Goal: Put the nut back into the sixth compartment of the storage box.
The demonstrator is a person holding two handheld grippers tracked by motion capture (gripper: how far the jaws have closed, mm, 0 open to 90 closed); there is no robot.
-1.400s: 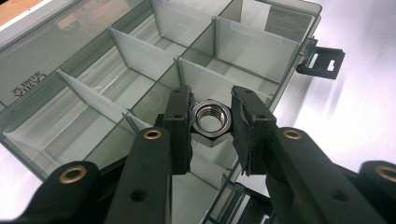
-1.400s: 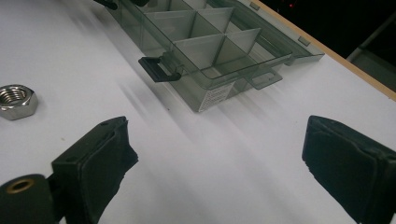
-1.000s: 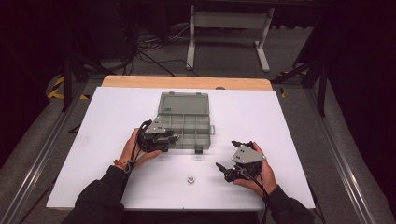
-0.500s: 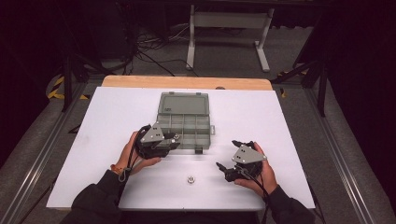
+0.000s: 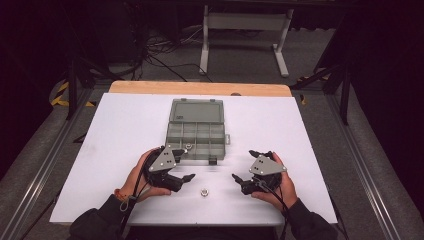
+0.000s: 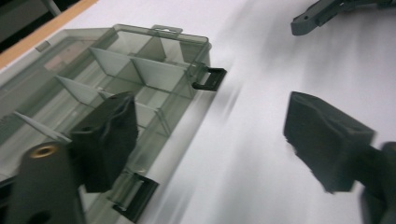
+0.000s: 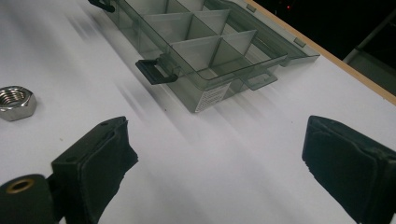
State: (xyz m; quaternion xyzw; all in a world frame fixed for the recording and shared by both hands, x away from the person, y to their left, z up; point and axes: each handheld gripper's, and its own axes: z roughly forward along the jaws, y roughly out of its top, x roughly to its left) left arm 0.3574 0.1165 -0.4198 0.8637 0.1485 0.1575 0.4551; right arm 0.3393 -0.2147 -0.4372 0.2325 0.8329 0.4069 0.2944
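A clear grey organizer box (image 5: 197,131) lies open mid-table, lid flat behind it. A small shiny nut (image 5: 188,146) rests in a front compartment. A second steel nut (image 5: 203,191) lies on the white table (image 5: 125,125) between the two hands. My left gripper (image 5: 186,164) sits just in front of the box's left front corner. Its jaws have just been opening and are now wide, with nothing between them (image 6: 215,140). My right gripper (image 5: 243,165) rests right of the loose nut, open and empty (image 7: 219,154). The right gripper view has the loose nut (image 7: 16,101) at its left and the box (image 7: 205,42) ahead.
Black latches (image 6: 210,78) stick out of the box's front wall. The table's wooden far edge (image 5: 200,88) borders a dark floor with cables and a white stand (image 5: 245,22). One finger of the right gripper (image 6: 322,14) appears at the top of the left gripper view.
The left gripper has drawn back from over the box's front-left compartments toward the person and its jaws have opened. The right gripper has stayed put.
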